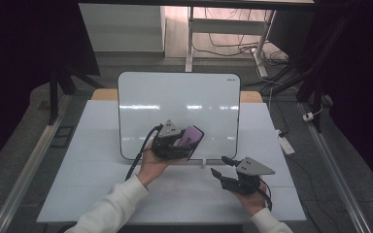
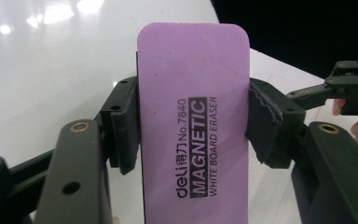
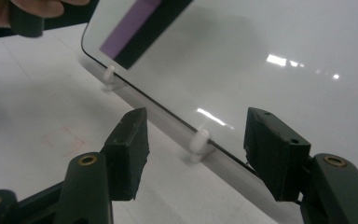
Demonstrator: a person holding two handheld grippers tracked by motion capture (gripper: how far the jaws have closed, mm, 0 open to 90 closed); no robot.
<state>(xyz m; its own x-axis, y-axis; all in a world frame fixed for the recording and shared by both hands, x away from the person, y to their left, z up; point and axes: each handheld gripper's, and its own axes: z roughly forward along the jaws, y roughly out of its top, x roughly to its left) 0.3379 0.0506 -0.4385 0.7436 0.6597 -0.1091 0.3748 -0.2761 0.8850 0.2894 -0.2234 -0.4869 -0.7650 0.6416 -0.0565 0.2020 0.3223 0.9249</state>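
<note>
- "deli No.7840 MAGNETIC WHITE BOARD ERASER" is printed on the flat purple rectangular eraser (image 2: pixel 193 126), which is pinched between the pads of the left gripper (image 1: pixel 178 141) in front of the glossy white rounded-corner whiteboard (image 1: pixel 175 97).
- The right gripper (image 3: pixel 193 149) is held with jaws spread, nothing between them, near the board's lower edge and its small white plastic feet (image 3: pixel 199 142).
- Both are seen above the white table (image 1: pixel 92 160).

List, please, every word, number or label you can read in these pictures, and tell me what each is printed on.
"deli" plus two Chinese characters I cannot make out, then "No.7840": on the purple eraser clamped in the left gripper.
"MAGNETIC": same eraser.
"WHITE BOARD ERASER": same eraser.
Small mark in the whiteboard top right corner: too small to read.
</note>
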